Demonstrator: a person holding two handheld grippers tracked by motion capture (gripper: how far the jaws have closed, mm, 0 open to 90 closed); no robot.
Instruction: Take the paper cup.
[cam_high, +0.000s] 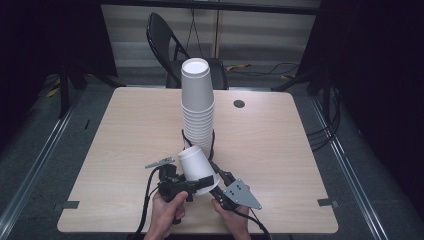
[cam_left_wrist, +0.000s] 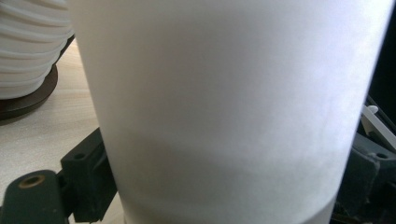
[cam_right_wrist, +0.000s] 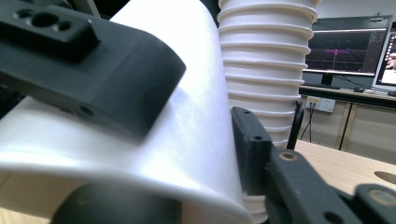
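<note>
**Single cup gripped in front of the stack**

A white paper cup (cam_high: 196, 167) sits upside down and tilted, just in front of the tall stack of white paper cups (cam_high: 198, 107) on the pale wooden table (cam_high: 125, 130) — the left gripper (cam_high: 192, 186) is clamped on its wall, while the right gripper (cam_high: 216, 172) has one jaw against it, grip unclear.

The high view looked forward and down from the person's side onto the table (cam_high: 125, 130), with the chair (cam_high: 165, 37) at twelve o'clock. The left gripper view sat tight against the loose cup (cam_left_wrist: 224, 107), the cup stack (cam_left_wrist: 32, 46) off at ten o'clock. The right gripper view was just as close, facing that cup (cam_right_wrist: 187, 140) with the stack (cam_right_wrist: 266, 70) at one o'clock. All three shared cup and stack.
</note>
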